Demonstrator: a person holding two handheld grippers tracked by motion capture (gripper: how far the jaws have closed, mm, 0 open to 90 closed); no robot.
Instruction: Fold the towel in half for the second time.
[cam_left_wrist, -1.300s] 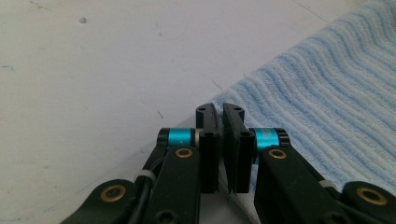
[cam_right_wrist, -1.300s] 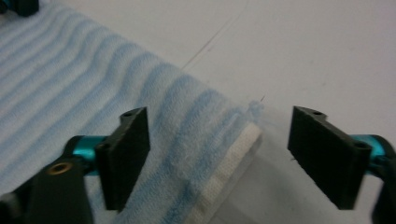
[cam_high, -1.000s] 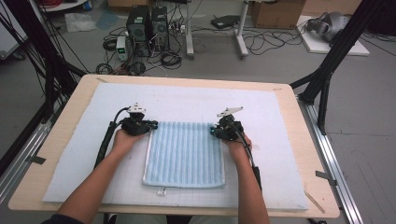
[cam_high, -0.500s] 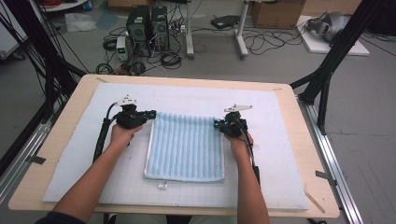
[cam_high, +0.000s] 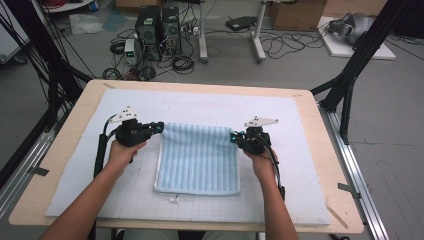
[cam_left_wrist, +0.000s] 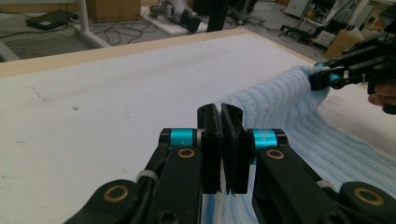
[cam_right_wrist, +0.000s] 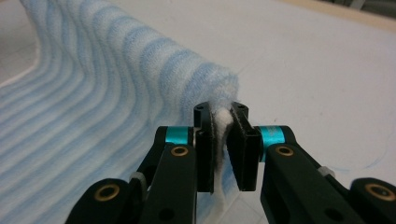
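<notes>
I have each hand-held gripper clenched on one far corner of the towel: the left hand-held gripper (cam_high: 159, 127) and the right hand-held gripper (cam_high: 234, 136). The towel (cam_high: 197, 159) hangs between them, its near part lying on the table (cam_high: 310, 150). It is soft and light, so corners are the best place to hold.

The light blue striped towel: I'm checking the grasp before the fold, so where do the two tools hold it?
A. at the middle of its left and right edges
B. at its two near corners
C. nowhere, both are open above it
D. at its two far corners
D: the left tool and right tool are each shut on a far corner of the light blue striped towel, lifting that edge.
</notes>
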